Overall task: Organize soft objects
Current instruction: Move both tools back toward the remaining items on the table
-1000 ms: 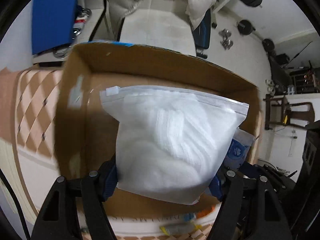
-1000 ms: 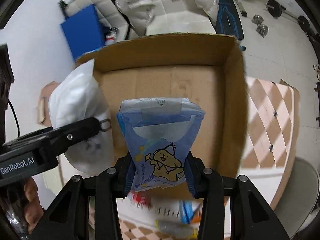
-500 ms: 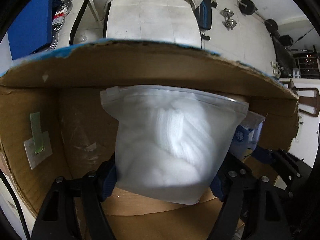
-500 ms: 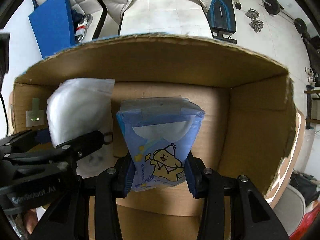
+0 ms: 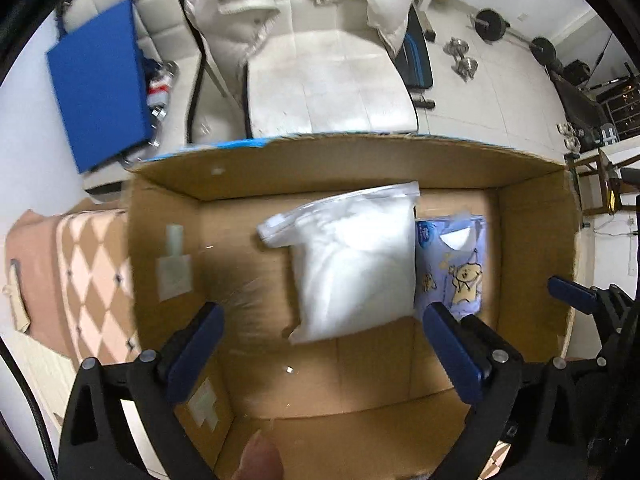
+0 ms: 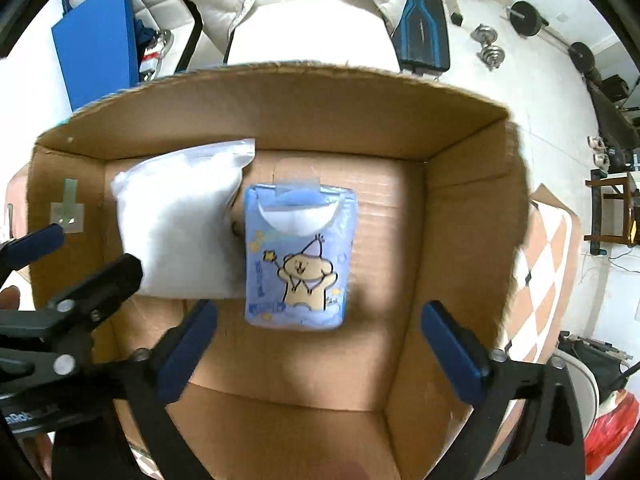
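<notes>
A clear zip bag of white soft stuff (image 5: 352, 260) lies on the floor of an open cardboard box (image 5: 360, 164); it also shows in the right wrist view (image 6: 180, 224). A blue tissue pack with a cartoon bear (image 6: 300, 256) lies right of it, touching it, and shows in the left wrist view (image 5: 452, 264). My left gripper (image 5: 320, 356) is open and empty above the box, just short of the bag. My right gripper (image 6: 320, 352) is open and empty just short of the tissue pack. The left gripper's arm shows at lower left of the right wrist view (image 6: 68, 320).
The box (image 6: 320, 92) stands on a table with a checkered cloth (image 5: 92, 264). Beyond it are a white chair with a white puffy jacket (image 5: 320, 60), a blue board (image 5: 96, 80) and dumbbells on the floor (image 5: 464, 64). A red bag (image 6: 612, 432) lies at lower right.
Both grippers have opened and let go: the white bag and the tissue pack now lie on the box floor. Both grippers have pulled back and up from the box.
</notes>
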### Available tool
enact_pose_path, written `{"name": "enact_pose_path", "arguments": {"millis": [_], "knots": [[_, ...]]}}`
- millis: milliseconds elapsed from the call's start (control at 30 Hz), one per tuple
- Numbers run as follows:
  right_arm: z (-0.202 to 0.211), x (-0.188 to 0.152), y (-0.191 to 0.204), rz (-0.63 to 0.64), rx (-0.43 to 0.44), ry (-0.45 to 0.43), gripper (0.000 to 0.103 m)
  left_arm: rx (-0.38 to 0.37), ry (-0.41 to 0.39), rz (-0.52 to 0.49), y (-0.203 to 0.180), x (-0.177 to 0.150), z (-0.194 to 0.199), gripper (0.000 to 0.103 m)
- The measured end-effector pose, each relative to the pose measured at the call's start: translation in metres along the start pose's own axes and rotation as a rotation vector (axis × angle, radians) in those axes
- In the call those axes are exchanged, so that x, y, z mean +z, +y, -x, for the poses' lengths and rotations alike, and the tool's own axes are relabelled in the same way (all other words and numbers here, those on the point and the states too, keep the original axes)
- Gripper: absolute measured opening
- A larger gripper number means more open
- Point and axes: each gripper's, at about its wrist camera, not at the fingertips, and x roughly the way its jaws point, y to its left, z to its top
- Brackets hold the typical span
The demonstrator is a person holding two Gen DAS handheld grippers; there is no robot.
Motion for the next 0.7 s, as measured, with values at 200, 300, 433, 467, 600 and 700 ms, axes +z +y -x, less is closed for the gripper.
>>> {"name": "enact_pose_path", "arguments": {"millis": [200, 300, 433, 467, 600, 700], "knots": [[0.053, -0.043, 0.007, -0.031, -0.001, -0.161, 0.103, 0.034, -0.149, 0.033, 0.012, -0.027, 0.055, 0.102], [0.082, -0.06, 0.013, -0.023, 0.007, -0.232, 0.103, 0.035, -0.21, 0.051, 0.014, -0.05, 0.085, 0.102], [0.116, -0.094, 0.017, 0.004, 0.072, -0.291, 0.103, 0.056, -0.27, 0.056, 0.009, -0.087, 0.118, 0.102], [0.123, -0.1, 0.015, 0.005, 0.089, -0.3, 0.103, 0.062, -0.278, 0.058, 0.01, -0.095, 0.124, 0.102], [0.14, -0.151, 0.007, 0.0, 0.124, -0.331, 0.103, 0.083, -0.292, 0.101, 0.023, -0.145, 0.128, 0.102], [0.127, -0.189, 0.005, 0.003, 0.129, -0.303, 0.103, 0.154, -0.289, 0.121, 0.036, -0.186, 0.113, 0.102]]}}
